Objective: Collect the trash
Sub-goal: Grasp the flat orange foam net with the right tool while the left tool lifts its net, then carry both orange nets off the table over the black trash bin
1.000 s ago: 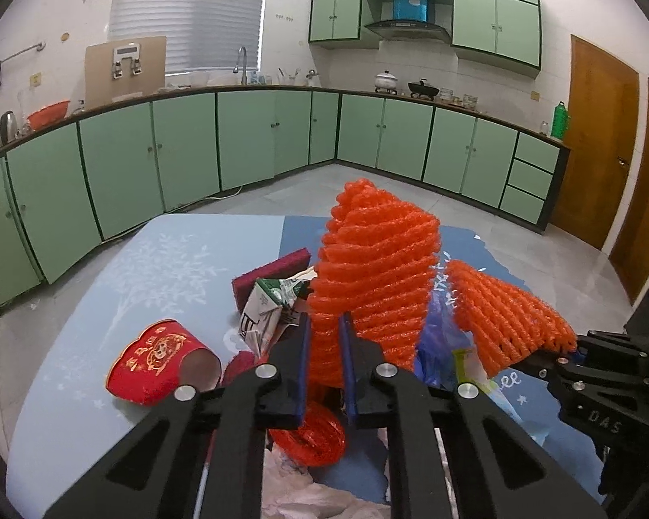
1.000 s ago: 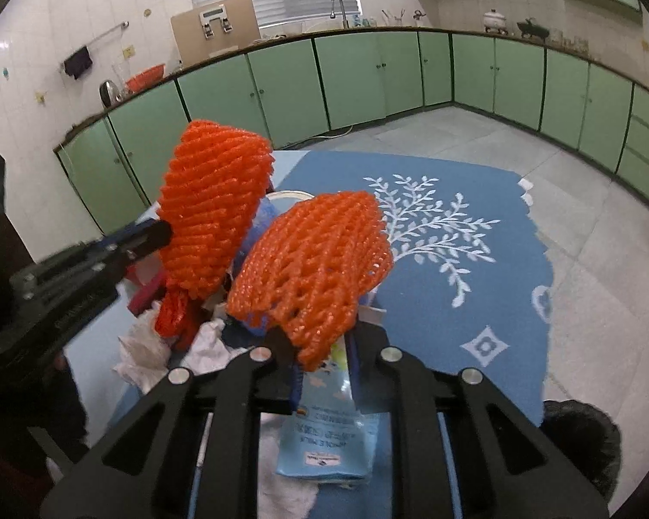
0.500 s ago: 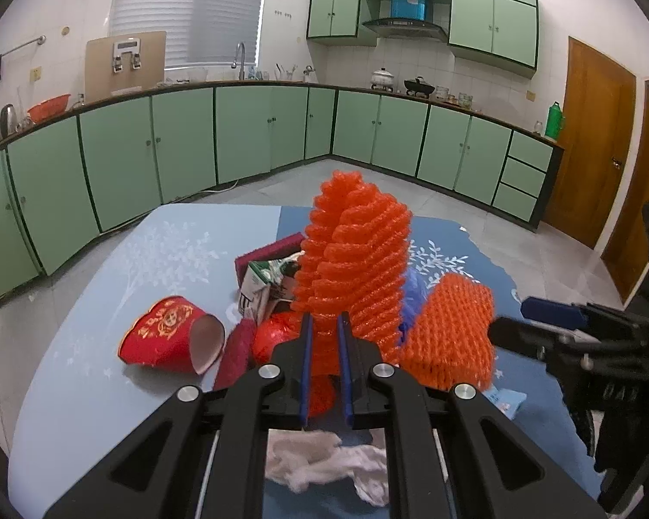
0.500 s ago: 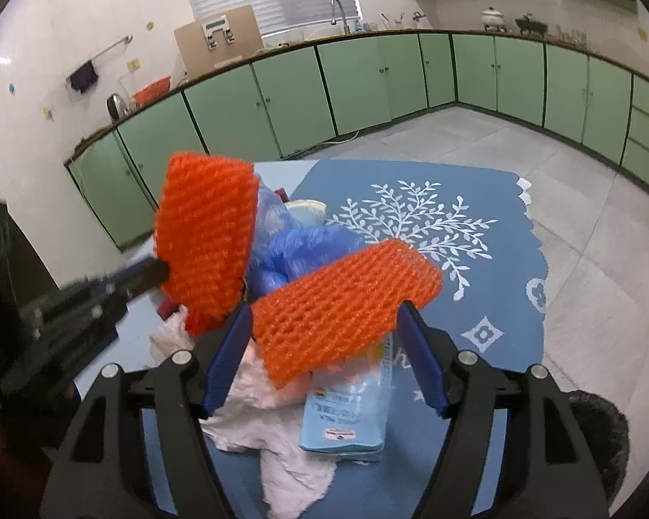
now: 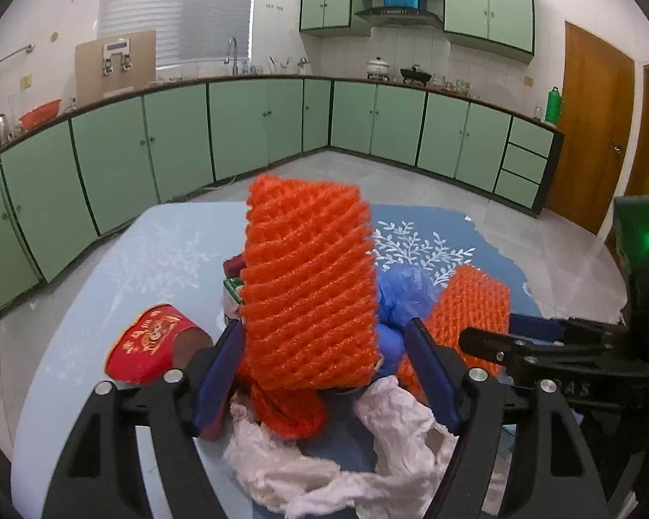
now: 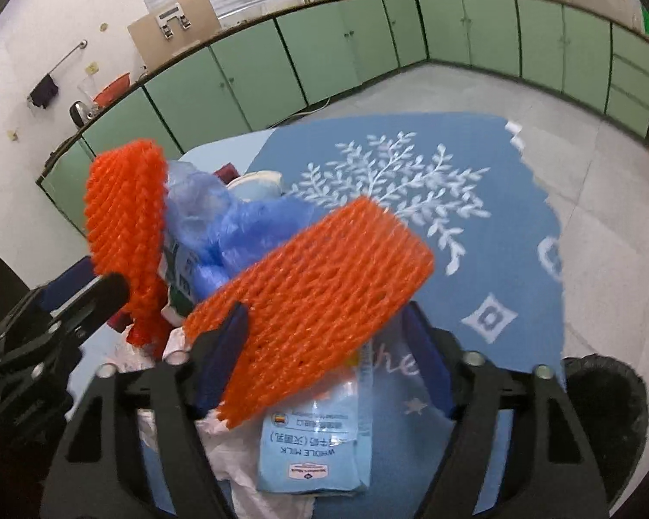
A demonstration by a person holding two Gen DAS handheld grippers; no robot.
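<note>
Trash piles on a blue leaf-print tablecloth [image 5: 415, 233] in a kitchen lined with green cabinets [image 5: 255, 125]. Since a second ago, both grippers have let go: the left gripper [image 5: 324, 372] has just spread its jaws around 1 upright orange foam net [image 5: 307, 285], no longer pinched. The right gripper's [image 6: 329, 359] jaws have just narrowed slightly but stand apart, a second orange net [image 6: 324, 294] tilted loosely between them, above a milk carton [image 6: 316, 445] and white tissue [image 5: 307, 471].

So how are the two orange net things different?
The left orange foam net stands nearly upright between the left gripper's open jaws; the right orange foam net lies slanted across the right gripper. The left one rises over the trash pile; the right one sits lower. Both are the same orange mesh.
</note>
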